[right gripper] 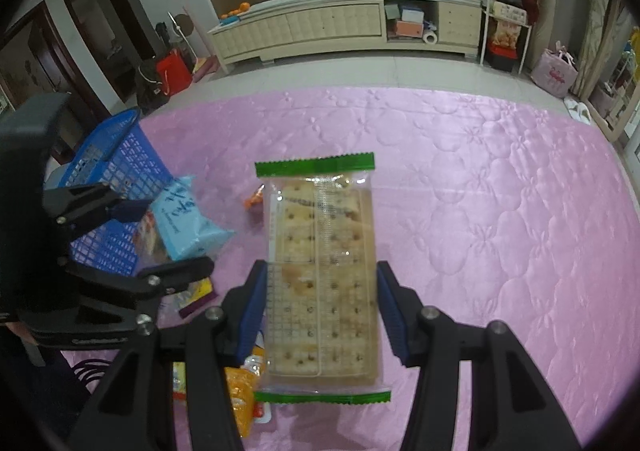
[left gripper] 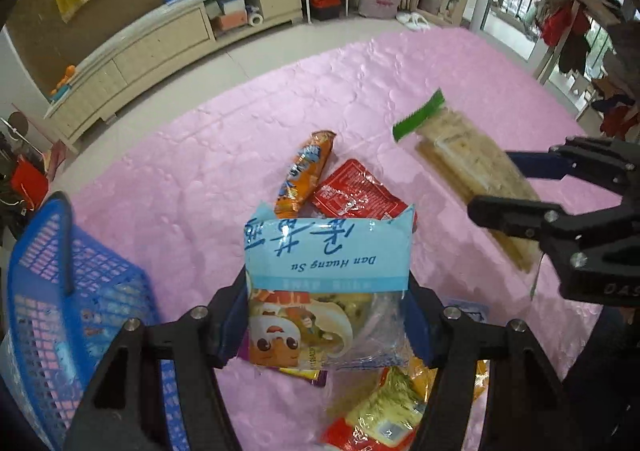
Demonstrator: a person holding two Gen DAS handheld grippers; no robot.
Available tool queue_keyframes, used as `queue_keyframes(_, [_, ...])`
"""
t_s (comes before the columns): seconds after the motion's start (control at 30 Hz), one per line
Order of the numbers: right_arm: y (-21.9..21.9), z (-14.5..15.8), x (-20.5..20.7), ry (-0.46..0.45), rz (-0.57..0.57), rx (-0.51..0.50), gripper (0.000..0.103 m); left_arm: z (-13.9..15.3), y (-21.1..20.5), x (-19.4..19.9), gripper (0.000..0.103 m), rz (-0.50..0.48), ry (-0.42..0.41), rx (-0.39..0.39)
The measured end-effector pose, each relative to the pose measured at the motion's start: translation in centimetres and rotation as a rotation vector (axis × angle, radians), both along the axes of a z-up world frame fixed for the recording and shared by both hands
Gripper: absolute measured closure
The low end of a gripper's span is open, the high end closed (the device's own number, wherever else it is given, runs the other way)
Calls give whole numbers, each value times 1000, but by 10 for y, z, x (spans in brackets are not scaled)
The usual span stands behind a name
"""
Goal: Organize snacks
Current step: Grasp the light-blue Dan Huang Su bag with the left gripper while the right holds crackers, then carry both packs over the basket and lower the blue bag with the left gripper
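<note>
Overhead, the left hand-held gripper (left gripper: 326, 315) clamps a blue-topped pastry packet (left gripper: 326, 263) by its 2 sides, long axis running straight out ahead of the fingers, "Dan Huang Su" reading upside down. Alongside, the right hand-held gripper (right gripper: 320, 311) pinches a clear cracker pack (right gripper: 322, 271) with green sealed ends, likewise pointing forward. Both hang above the pink quilted surface (right gripper: 500, 211); a blue basket (left gripper: 60, 283) sits left.
</note>
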State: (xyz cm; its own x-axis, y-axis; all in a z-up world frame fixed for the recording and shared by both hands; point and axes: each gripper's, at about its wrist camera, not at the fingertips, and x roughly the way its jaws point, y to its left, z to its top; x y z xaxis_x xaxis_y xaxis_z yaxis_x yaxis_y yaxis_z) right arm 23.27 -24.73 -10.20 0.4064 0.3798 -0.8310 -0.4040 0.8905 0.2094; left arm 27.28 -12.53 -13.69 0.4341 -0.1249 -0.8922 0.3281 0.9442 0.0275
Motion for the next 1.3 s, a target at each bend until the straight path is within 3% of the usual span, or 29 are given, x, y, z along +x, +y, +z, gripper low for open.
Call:
queue_keyframes(0.63, [49,86,-53,-92,55,26,46,90,72,-86,39,97,-178,-81])
queue_keyframes(1.07, [111,102,-70,-102,121,65,46,113,137,-119,39,191,-220,-95])
queue_keyframes(1.3, [153,100,-66,-86,161,70,46,110,168,-126,39,240,-212,-93])
